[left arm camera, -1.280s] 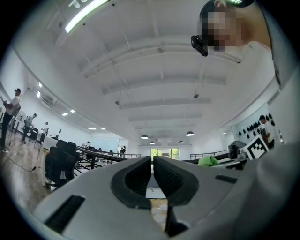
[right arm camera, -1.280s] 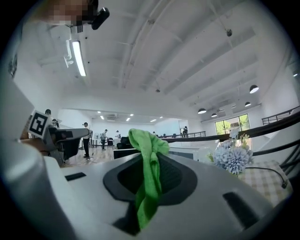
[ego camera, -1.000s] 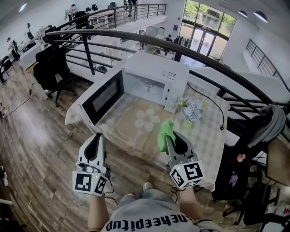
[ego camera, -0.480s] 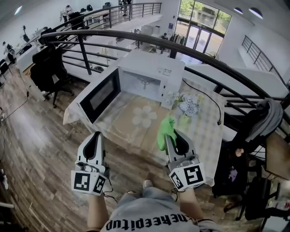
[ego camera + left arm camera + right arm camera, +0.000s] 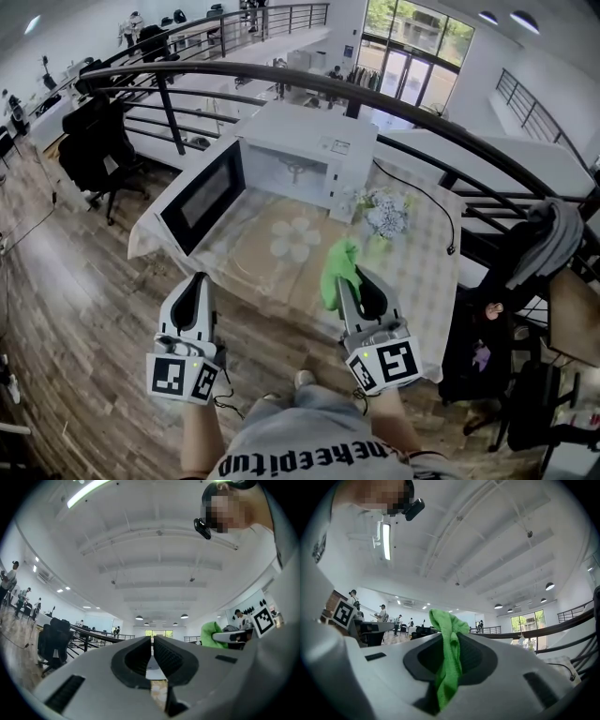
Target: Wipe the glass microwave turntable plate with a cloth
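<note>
My right gripper [image 5: 350, 278] is shut on a green cloth [image 5: 337, 270], which bunches above its fingertips in the right gripper view [image 5: 449, 660]. My left gripper [image 5: 195, 288] is shut and holds nothing; its jaws meet in the left gripper view [image 5: 152, 643]. Both hover short of the table's near edge [image 5: 281, 305]. The white microwave [image 5: 319, 141] stands at the back of the table with its door [image 5: 200, 199] swung open to the left. A pale flower-like round shape [image 5: 294, 239] lies on the tablecloth before it; whether that is the glass plate I cannot tell.
A bunch of pale flowers [image 5: 384, 217] stands right of the microwave, with a black cable [image 5: 441, 220] trailing over the table. A dark curved railing [image 5: 450, 117] runs behind. Black office chairs [image 5: 94, 141] stand at the left, and clothing hangs on a rail [image 5: 553, 239] at the right.
Both grippers keep their pose and grip. In the head view the table and microwave have drifted slightly left and up.
</note>
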Tool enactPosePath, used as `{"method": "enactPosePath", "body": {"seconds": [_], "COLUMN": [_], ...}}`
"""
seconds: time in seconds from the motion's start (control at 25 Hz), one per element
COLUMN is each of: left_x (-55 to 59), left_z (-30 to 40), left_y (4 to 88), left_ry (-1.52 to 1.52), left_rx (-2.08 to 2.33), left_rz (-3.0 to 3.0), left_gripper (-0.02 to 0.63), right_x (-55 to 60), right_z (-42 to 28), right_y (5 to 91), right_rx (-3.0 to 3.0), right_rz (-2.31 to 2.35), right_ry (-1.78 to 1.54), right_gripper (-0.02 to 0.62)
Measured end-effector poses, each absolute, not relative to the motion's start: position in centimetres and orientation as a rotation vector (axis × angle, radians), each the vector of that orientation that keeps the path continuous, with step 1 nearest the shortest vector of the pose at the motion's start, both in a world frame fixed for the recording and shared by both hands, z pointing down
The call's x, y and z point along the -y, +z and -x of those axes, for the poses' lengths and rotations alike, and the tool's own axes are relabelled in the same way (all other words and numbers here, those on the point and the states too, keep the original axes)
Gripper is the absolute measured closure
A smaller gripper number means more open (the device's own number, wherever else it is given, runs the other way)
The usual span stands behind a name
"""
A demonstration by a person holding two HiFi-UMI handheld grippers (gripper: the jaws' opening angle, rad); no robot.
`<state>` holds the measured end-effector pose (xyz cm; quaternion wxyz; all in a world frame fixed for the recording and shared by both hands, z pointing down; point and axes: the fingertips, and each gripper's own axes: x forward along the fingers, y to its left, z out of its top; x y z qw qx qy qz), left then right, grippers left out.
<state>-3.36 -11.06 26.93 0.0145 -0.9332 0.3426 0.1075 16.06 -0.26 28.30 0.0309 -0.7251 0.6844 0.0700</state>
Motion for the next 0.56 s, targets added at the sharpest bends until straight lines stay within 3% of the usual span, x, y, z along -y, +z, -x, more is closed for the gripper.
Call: {"method": "enactPosePath", "body": {"seconds": [0.56], "left_x": [11.6], "left_z": [2.4], "left_y": [26.9], "left_ry": [0.343], "left_rx": [-1.061], "left_rz": [2.905], "left_gripper": [0.589], "right_x": [0.7], "right_z": [-17.1], "right_y": [27.8], "right_rx": [-2.094], "right_rz": [2.224], "right_ry": [0.219], "right_gripper": [0.541]}}
